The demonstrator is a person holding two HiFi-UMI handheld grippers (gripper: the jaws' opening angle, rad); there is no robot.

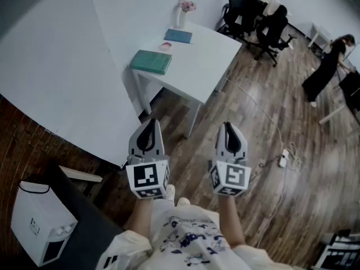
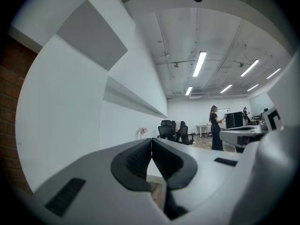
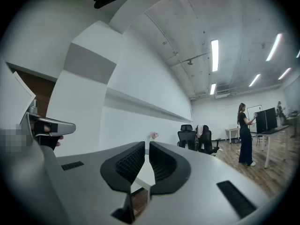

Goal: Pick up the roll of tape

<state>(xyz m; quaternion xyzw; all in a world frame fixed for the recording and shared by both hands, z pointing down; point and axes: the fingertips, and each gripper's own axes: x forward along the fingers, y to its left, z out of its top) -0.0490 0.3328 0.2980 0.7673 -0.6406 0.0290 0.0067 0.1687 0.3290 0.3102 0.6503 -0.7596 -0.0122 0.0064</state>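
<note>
The roll of tape (image 1: 165, 46), a small pale ring too small to show detail, lies on the white table (image 1: 216, 55) well ahead of both grippers, between 2 books: a green book (image 1: 151, 61) and a blue book (image 1: 178, 36). The left gripper (image 1: 150, 125) has its jaws closed and empty. The right gripper (image 1: 228, 127) has a narrow gap, also empty. A wood floor (image 1: 253, 111) lies beneath them.

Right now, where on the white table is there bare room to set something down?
The white table is bare over its right half, from the green book to the right edge. Crowded: the left strip, with green book, blue book and flower vase.
</note>
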